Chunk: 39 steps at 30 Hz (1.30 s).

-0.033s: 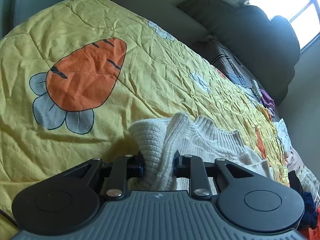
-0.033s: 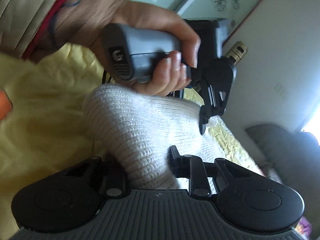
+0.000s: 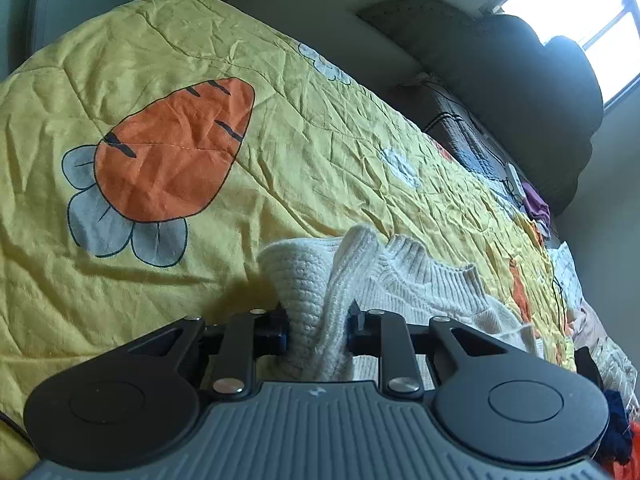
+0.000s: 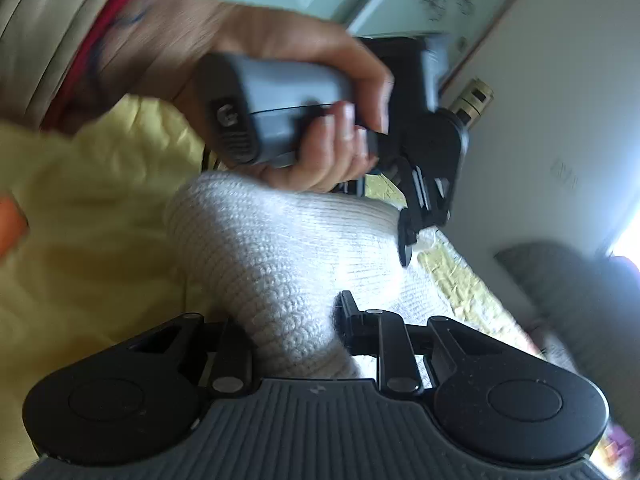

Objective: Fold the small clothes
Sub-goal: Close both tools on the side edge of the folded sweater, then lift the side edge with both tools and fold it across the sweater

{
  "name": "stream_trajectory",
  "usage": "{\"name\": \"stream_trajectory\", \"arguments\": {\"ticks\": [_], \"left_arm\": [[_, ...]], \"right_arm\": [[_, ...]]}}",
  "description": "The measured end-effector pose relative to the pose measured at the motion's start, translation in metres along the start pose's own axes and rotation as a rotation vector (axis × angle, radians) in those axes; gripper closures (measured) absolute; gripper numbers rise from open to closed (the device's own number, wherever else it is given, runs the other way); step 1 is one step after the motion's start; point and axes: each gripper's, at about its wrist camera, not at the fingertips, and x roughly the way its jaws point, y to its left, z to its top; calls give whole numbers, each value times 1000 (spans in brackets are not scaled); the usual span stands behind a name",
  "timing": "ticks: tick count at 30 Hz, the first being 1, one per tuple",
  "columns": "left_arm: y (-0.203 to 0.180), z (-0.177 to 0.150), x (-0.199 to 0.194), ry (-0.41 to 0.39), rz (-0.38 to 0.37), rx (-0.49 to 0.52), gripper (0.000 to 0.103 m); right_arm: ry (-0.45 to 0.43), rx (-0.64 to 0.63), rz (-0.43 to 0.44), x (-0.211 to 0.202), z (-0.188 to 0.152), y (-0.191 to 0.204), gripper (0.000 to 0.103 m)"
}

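Observation:
A cream knitted sweater [image 3: 420, 292] lies on a yellow bedspread [image 3: 280, 120] printed with an orange carrot [image 3: 172, 152]. My left gripper [image 3: 318, 326] is closing, and a bunched fold of the knit is squeezed between its pads. In the right wrist view the same sweater [image 4: 280, 248] rises in a thick roll between the closing jaws of my right gripper [image 4: 294, 324]; its left finger is hidden behind the knit. Beyond it, a person's hand [image 4: 320, 148] holds the left gripper [image 4: 412, 224], which bites the sweater's far edge.
Dark cushions [image 3: 520, 92] and a quilted blanket [image 3: 460, 140] are piled at the head of the bed under a bright window [image 3: 580, 4]. Purple cloth [image 3: 536, 204] and more clothes [image 3: 616, 420] lie along the right side. A beige sleeve [image 4: 48, 20] is at top left.

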Motion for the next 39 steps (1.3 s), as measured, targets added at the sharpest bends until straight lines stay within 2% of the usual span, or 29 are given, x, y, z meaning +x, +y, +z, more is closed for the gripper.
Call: {"name": "stream_trajectory", "arguments": {"ticks": [5,11,15,20,31,39], "left_arm": [[-20,3,-20,-33,-3,-103,80],[-64,0,-37,-68,16,-141,80],[-100,-6,-42,-93,22,-120,80],[-155,-20,-38,-129,68,-17,80],[-273,-58,-9,-151,108,182,80],[-330,-88,41,-117,139,272,80]], "right_arm": [[-51,218,75,-28,-5,-48,80],[-106,487,164,-55,-23,-110,80],[-140,698,227,-63,-47,-151,81],[-173,909,268,-74,-88,-192,84],[-237,1051,216,-116,-153,-228,85],[-237,1143,173,-140,-204,-250,85]]}}
